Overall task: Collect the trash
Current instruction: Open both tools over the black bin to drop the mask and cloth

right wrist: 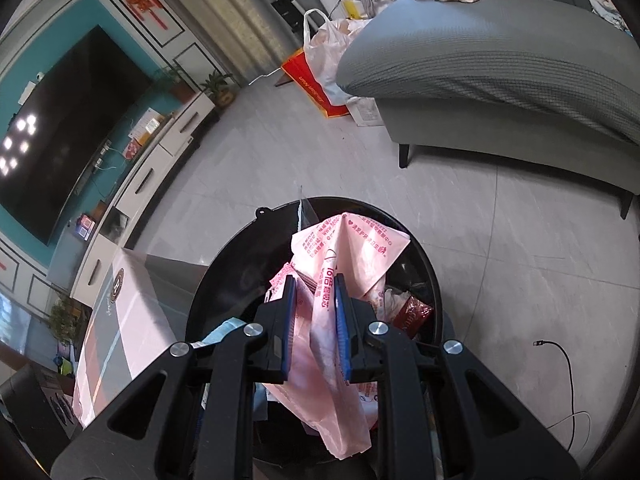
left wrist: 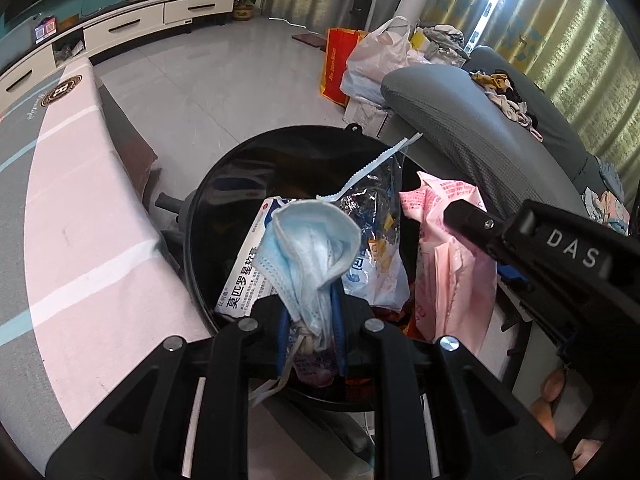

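A round black trash bin (left wrist: pixel 240 168) (right wrist: pixel 420 248) stands on the floor under both grippers. My left gripper (left wrist: pixel 310 312) is shut on a crumpled blue face mask (left wrist: pixel 312 240), together with a clear wrapper (left wrist: pixel 376 248); both hang over the bin's opening. A white medicine box (left wrist: pixel 248 276) leans inside the bin behind the mask. My right gripper (right wrist: pixel 316 320) is shut on a pink plastic wrapper (right wrist: pixel 344 264) printed in red, held above the bin. In the left wrist view that pink wrapper (left wrist: pixel 452 280) and the right gripper's black body (left wrist: pixel 560 256) show at the right. A red packet (right wrist: pixel 412 314) lies in the bin.
A low table under a pink and grey cloth (left wrist: pixel 72 216) (right wrist: pixel 120 320) borders the bin's left. A grey sofa (left wrist: pixel 500 132) (right wrist: pixel 500 72) with loose clothes stands to the right. Bags (left wrist: pixel 372 60) (right wrist: pixel 324 64) sit by the sofa's end, and a black cable (right wrist: pixel 568 380) lies on the tiled floor.
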Action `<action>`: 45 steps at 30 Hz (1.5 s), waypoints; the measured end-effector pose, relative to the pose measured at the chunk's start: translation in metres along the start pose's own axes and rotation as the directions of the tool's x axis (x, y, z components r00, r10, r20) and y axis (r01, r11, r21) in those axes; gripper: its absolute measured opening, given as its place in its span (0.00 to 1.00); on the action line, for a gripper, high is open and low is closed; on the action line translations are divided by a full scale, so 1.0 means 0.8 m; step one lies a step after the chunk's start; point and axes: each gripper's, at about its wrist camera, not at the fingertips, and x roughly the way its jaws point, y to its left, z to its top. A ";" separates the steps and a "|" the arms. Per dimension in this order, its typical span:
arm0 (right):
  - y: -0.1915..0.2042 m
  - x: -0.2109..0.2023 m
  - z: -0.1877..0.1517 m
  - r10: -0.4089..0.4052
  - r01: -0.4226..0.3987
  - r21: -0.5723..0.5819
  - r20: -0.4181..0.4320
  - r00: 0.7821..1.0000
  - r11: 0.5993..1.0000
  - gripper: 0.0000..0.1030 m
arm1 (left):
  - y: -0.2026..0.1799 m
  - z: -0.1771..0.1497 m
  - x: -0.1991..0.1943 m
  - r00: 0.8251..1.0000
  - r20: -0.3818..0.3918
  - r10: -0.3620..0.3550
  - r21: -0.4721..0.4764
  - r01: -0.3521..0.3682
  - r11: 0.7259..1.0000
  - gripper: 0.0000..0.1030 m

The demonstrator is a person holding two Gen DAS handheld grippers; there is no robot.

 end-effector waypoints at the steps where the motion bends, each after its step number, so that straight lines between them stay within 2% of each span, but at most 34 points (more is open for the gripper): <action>1: 0.001 0.000 0.000 0.000 0.000 0.000 0.000 1.000 1.000 0.20 | 0.001 0.000 0.000 1.000 -0.002 -0.003 -0.002 0.003 1.000 0.18; 10: 0.004 0.001 -0.001 -0.005 0.005 -0.015 -0.006 1.000 1.000 0.21 | 0.003 -0.004 0.001 1.000 -0.003 0.000 -0.016 0.000 1.000 0.19; 15: 0.008 -0.002 -0.001 -0.009 0.010 -0.025 0.003 1.000 1.000 0.22 | 0.003 -0.004 -0.004 1.000 0.013 0.002 -0.014 -0.002 1.000 0.26; 22: 0.008 -0.003 -0.001 -0.031 0.032 -0.029 0.007 0.999 0.999 0.30 | 0.006 -0.004 -0.015 0.999 0.037 -0.003 -0.021 0.004 1.000 0.40; 24: 0.010 -0.004 -0.001 -0.033 0.033 -0.031 0.010 0.999 0.999 0.35 | 0.009 -0.003 -0.020 0.999 0.046 -0.010 -0.029 0.011 1.000 0.43; 27: 0.012 -0.011 -0.001 -0.032 0.033 -0.032 0.031 0.999 0.999 0.50 | 0.013 -0.002 -0.028 0.998 0.054 -0.029 -0.036 0.031 0.999 0.54; 28: 0.012 -0.012 0.000 -0.035 0.036 -0.034 0.038 0.999 0.999 0.58 | 0.015 -0.002 -0.034 0.997 0.062 -0.039 -0.040 0.042 0.998 0.57; 33: 0.018 -0.031 0.000 -0.040 0.045 -0.047 0.088 0.995 0.998 0.76 | 0.022 0.000 -0.062 0.994 0.103 -0.026 -0.043 0.030 0.999 0.76; 35: 0.019 -0.039 0.002 -0.028 0.033 -0.042 0.103 0.994 0.999 0.86 | 0.026 0.002 -0.077 0.992 0.121 -0.030 -0.053 0.036 0.998 0.87; 38: 0.025 -0.051 0.002 -0.013 0.021 -0.062 0.118 0.993 0.998 0.92 | 0.028 0.002 -0.106 0.984 0.175 -0.027 -0.067 0.039 0.997 0.95; 40: 0.028 -0.062 0.003 -0.005 0.015 -0.067 0.139 0.990 0.998 0.97 | 0.026 0.002 -0.124 0.979 0.201 -0.019 -0.052 0.030 0.998 0.97; 45: 0.036 -0.088 0.001 -0.004 0.022 -0.092 0.183 0.983 0.996 0.97 | 0.019 -0.003 -0.163 0.969 0.247 0.014 -0.008 -0.013 1.000 0.97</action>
